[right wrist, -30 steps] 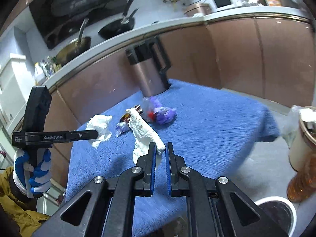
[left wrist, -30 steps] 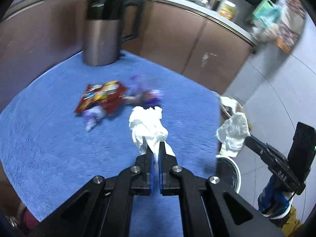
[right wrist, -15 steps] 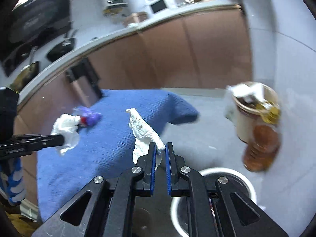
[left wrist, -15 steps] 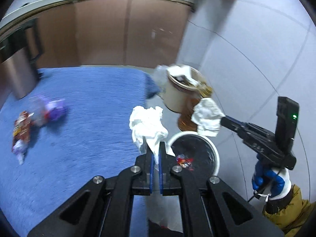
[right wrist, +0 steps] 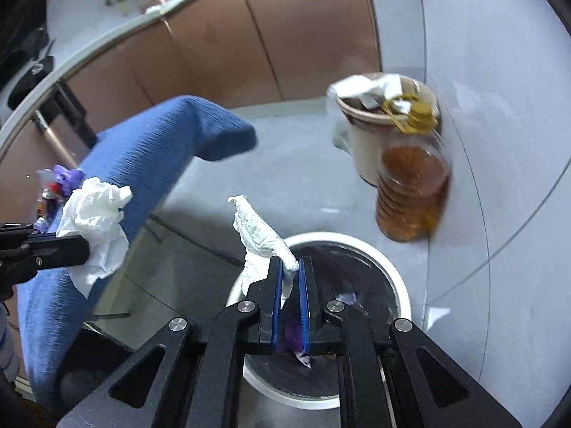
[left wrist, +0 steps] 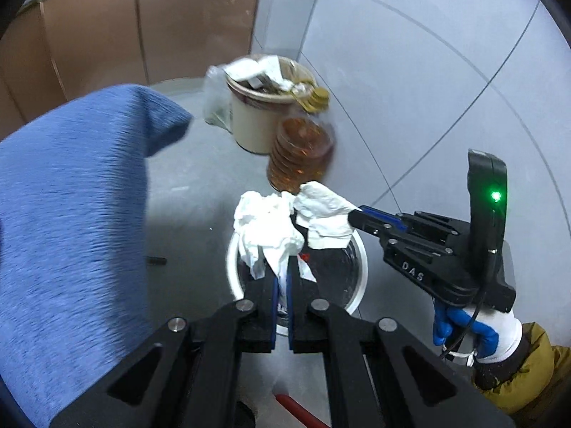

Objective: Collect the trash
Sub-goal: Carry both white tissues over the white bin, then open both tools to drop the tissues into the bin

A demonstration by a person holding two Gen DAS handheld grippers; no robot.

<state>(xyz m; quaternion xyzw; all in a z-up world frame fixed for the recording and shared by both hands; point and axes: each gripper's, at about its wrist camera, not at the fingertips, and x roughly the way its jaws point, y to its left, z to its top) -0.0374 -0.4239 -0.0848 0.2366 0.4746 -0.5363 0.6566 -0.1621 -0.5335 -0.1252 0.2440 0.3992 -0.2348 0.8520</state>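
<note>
Black hand-held gripper [left wrist: 281, 278] with blue pads, silver screws, "DAS" marking

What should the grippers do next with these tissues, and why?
Probably open both and let the tissues drop. The left gripper is shut on a crumpled tissue above the bin, and the right gripper holds a twisted tissue over the same bin's dark opening. Neither tissue looks to be resting on anything, so release should land them inside.
</note>
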